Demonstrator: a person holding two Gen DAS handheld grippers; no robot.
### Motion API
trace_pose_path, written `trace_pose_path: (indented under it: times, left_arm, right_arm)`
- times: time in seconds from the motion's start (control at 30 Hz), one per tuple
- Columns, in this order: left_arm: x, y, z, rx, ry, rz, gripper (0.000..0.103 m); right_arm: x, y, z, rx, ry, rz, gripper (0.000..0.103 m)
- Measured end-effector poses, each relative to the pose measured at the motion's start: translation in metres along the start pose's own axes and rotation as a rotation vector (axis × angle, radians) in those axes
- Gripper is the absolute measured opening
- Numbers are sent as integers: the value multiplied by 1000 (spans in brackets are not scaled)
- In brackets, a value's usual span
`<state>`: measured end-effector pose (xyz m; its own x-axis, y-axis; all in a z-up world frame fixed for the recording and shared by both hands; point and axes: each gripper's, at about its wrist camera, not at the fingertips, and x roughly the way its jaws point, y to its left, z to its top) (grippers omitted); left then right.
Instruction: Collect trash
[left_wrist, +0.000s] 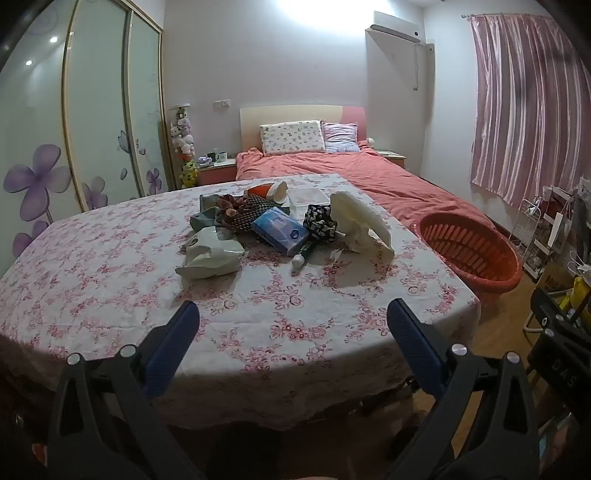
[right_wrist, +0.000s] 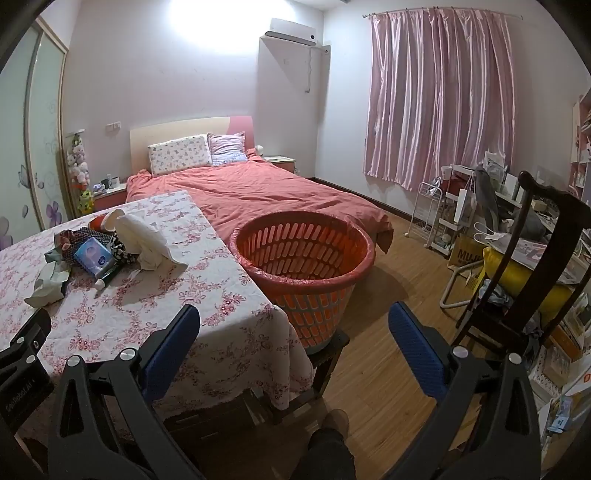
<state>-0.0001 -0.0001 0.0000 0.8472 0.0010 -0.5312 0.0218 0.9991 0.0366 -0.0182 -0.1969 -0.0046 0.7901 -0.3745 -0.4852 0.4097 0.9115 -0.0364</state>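
Note:
A heap of trash lies mid-table on the floral cloth (left_wrist: 110, 266): a crumpled pale green bag (left_wrist: 208, 254), a blue tissue pack (left_wrist: 279, 229), a small tube with a white cap (left_wrist: 303, 254), crumpled white paper (left_wrist: 360, 221), a red-and-white paper cup (left_wrist: 271, 191) on its side and dark patterned scraps (left_wrist: 319, 223). An orange slotted basket (right_wrist: 301, 258) with a liner stands on a dark stool right of the table. My left gripper (left_wrist: 293, 314) hangs open over the table's near part, short of the heap. My right gripper (right_wrist: 293, 317) is open, pointing toward the basket, nothing between its fingers.
A bed with a red cover (right_wrist: 258, 192) lies behind the table. A dark wooden chair (right_wrist: 524, 266) and cluttered shelves (right_wrist: 461, 206) crowd the right side. Wardrobe doors (left_wrist: 103, 110) line the left wall. Bare wood floor (right_wrist: 399, 332) spreads right of the basket. A person's leg and shoe (right_wrist: 332, 435) show below.

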Motion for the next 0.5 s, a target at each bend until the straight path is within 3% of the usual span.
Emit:
trace_pose_path:
  times: [0.5]
  left_arm:
    - [0, -1, 0, -1, 3, 0, 99]
  right_arm:
    - [0, 1, 1, -1, -2, 0, 101]
